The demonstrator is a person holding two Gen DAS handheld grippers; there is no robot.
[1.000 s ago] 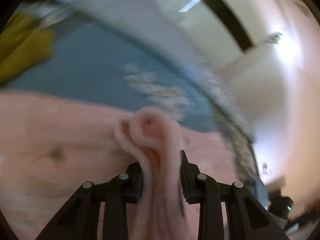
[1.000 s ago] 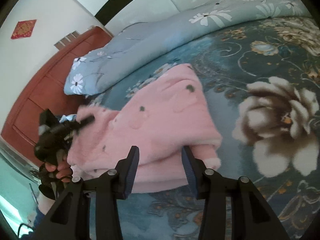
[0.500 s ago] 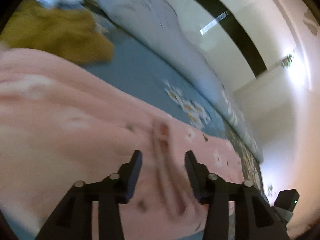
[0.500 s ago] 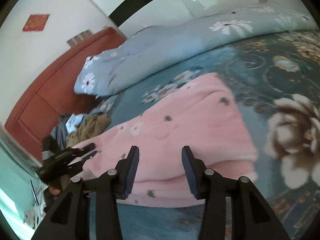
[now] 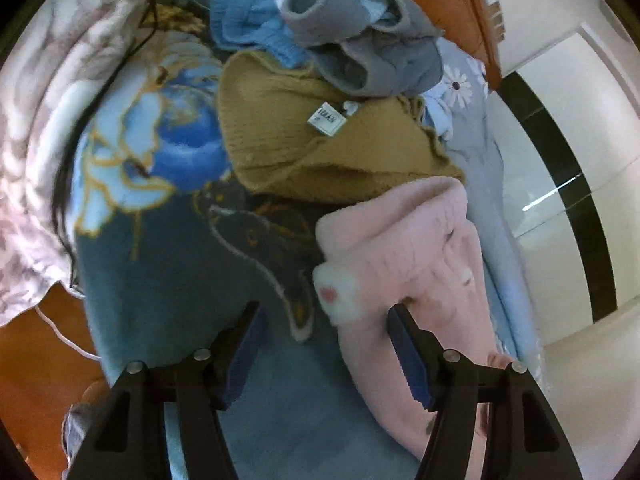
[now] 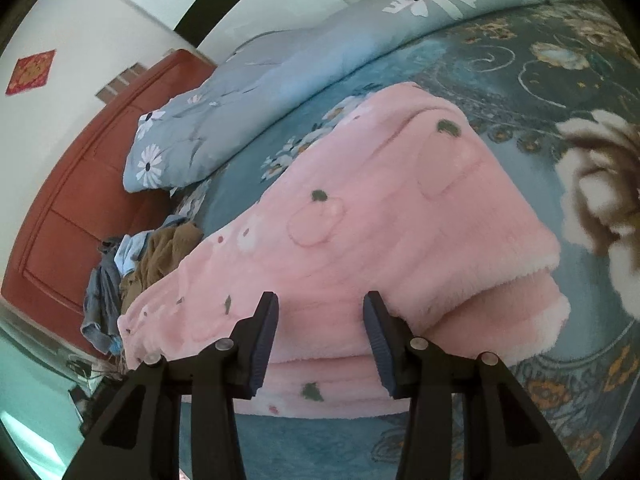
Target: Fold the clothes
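A pink fleece garment (image 6: 360, 240) with small green dots lies folded in layers on the teal flowered bedspread (image 6: 560, 80). My right gripper (image 6: 320, 320) is open and empty, its fingers just over the garment's near folded edge. In the left wrist view the garment's end (image 5: 420, 248) with a white fluffy patch lies at the right. My left gripper (image 5: 324, 332) is open and empty, hovering above the bedspread (image 5: 200, 280) beside that end.
A heap of clothes lies near the wooden headboard (image 6: 80, 184): a mustard knit (image 5: 320, 148), a grey garment (image 5: 360, 40) and a blue knit (image 5: 248, 20). A light blue flowered duvet (image 6: 280, 80) runs along the far side. A pale quilt (image 5: 36, 120) lies at the left.
My left gripper let go of the pink garment, opened and swung away toward the clothes heap. The garment now lies flat and folded. My right gripper stayed open and moved closer to the garment.
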